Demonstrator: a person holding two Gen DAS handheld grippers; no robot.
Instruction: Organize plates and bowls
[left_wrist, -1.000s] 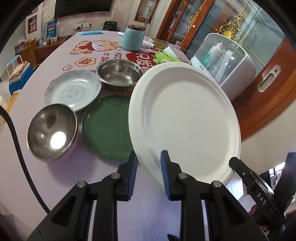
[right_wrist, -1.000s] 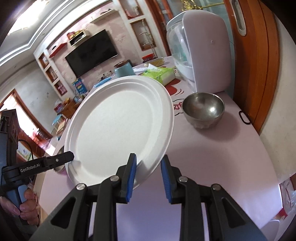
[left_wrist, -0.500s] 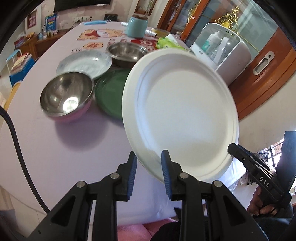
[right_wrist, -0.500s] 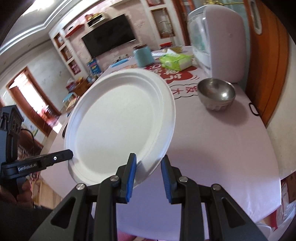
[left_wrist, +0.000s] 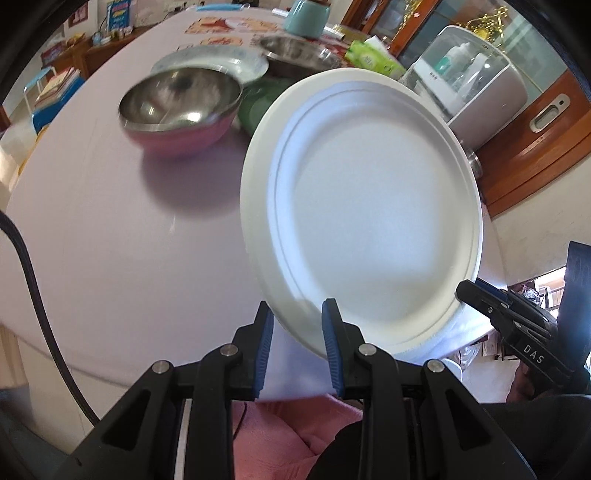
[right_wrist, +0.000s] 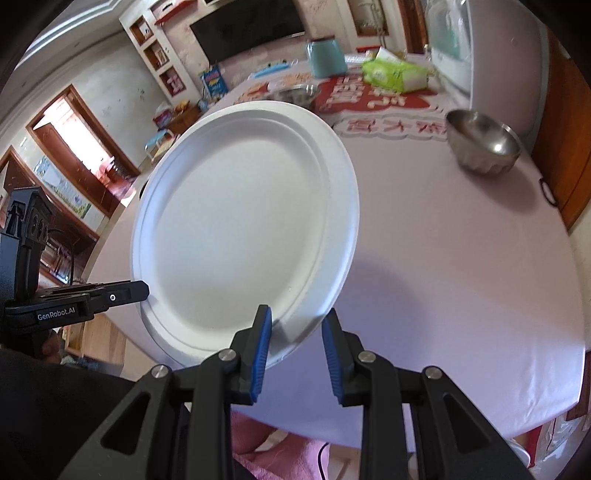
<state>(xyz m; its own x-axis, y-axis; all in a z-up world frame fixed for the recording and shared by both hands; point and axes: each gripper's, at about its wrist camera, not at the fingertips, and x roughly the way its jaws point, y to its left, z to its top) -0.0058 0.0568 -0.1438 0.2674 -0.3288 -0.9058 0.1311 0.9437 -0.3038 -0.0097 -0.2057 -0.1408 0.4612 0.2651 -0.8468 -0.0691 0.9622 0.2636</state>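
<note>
My left hand-held gripper (left_wrist: 297, 343) is clamped on the near rim of the white plate (left_wrist: 369, 221); my right hand-held gripper (right_wrist: 295, 347) clamps the rim's opposite near edge. The plate hangs tilted above the desk (left_wrist: 110, 240), near its front edge. I judge it light, thin and flexible, like moulded paper: grip the rim only and support both sides. Both grippers point steeply down. The steel bowl (left_wrist: 181, 103) stands far left.
</note>
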